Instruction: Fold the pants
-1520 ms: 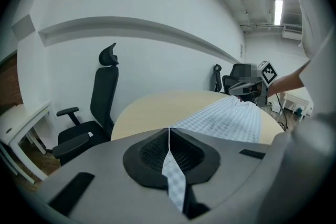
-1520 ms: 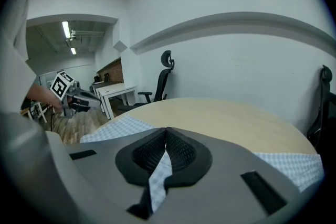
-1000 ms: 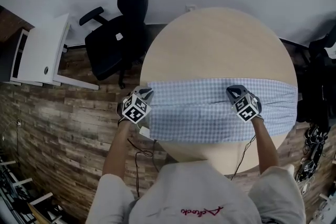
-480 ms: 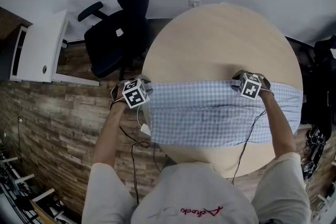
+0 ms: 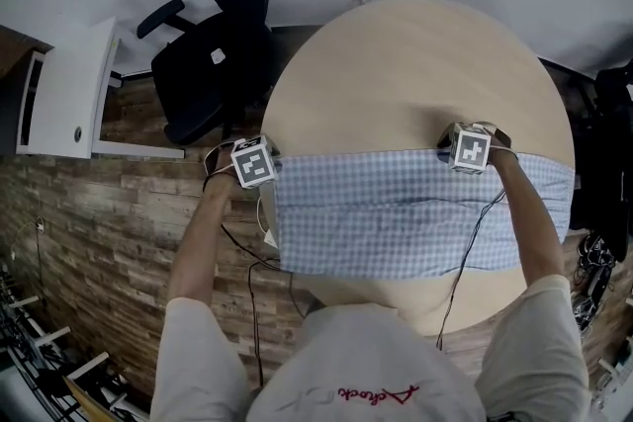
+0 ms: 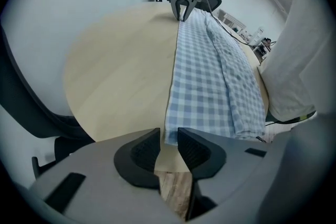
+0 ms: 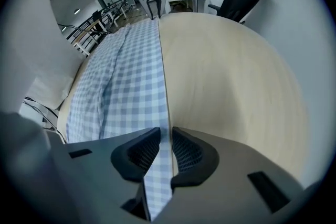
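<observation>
Checked blue-and-white cloth: the pants (image 5: pixel 396 222) lie folded in a long band across the near half of the round wooden table (image 5: pixel 415 64), reaching from its left edge to its right edge. Your left gripper (image 6: pixel 168 140) sits at the band's far left corner, right at the table's left edge; its jaws stand well apart, having just sprung open and eased in a little; the cloth corner lies just ahead of the gap, unpinched. Your right gripper (image 7: pixel 166 141) rests on the far fold line towards the right edge; its jaws have just opened, then drawn in, leaving a narrow gap; the fold edge runs between the pads, not clamped. A cable (image 5: pixel 473 252) trails from that gripper across the pants to the near edge; a black office chair (image 5: pixel 213 64) stands close off the far left edge; a white cabinet (image 5: pixel 64 94) sits farther left on the plank floor (image 5: pixel 99 222).
</observation>
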Tool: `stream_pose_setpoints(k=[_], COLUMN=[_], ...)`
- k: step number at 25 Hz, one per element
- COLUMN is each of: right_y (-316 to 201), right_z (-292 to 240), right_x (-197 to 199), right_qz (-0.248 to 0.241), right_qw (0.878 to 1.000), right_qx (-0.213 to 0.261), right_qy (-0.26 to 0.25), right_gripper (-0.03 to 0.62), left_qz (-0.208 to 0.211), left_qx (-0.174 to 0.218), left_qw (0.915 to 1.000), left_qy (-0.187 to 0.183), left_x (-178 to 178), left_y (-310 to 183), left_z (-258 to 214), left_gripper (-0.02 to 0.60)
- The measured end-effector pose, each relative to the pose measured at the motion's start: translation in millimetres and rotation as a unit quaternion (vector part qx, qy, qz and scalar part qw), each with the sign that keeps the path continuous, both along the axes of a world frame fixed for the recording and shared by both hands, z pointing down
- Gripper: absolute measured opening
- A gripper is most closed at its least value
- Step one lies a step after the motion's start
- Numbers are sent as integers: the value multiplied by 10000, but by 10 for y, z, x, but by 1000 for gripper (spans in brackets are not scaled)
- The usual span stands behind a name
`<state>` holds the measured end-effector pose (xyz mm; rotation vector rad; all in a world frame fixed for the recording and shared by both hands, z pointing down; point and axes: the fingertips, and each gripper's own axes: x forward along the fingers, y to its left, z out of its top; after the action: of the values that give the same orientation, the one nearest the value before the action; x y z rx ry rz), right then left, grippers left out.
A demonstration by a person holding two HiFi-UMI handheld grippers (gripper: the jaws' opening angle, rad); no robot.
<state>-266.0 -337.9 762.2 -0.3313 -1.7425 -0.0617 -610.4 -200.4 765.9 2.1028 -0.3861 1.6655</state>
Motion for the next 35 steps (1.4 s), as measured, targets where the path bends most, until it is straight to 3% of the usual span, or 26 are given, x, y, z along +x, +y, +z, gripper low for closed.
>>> stream_pose_setpoints(k=[4, 9, 21, 26, 30, 35], right_y=[19, 35, -235, -337, -341, -34], right_z=[-20, -77, -803, -1113, -1429, -1653], right_x=[6, 46, 34, 127, 148, 260], right_qz=[17, 42, 289, 352, 403, 264], right_qw=[9999, 9998, 9962, 9899, 9805, 9668], right_qx=[-104, -167, 493, 1096, 1578, 2179], right_qy=[37, -65, -652, -828, -1098, -1306], right_gripper=[48, 36, 37, 37, 37, 37], left_qz=[185, 290, 251, 329, 315, 442], left_qx=[-106, -111, 908, 1677, 2321, 2759], left_qw=[9998, 9995, 9953, 9843, 9701, 9573], left_qy=[-58, -67, -242, -439, -638, -744], left_x=[11, 44, -37, -13, -34, 70], left_y=[17, 0, -508, -729, -841, -639], left_z=[5, -21, -680, -1080, -1354, -1518], left_gripper=[48, 43, 43, 44, 44, 44])
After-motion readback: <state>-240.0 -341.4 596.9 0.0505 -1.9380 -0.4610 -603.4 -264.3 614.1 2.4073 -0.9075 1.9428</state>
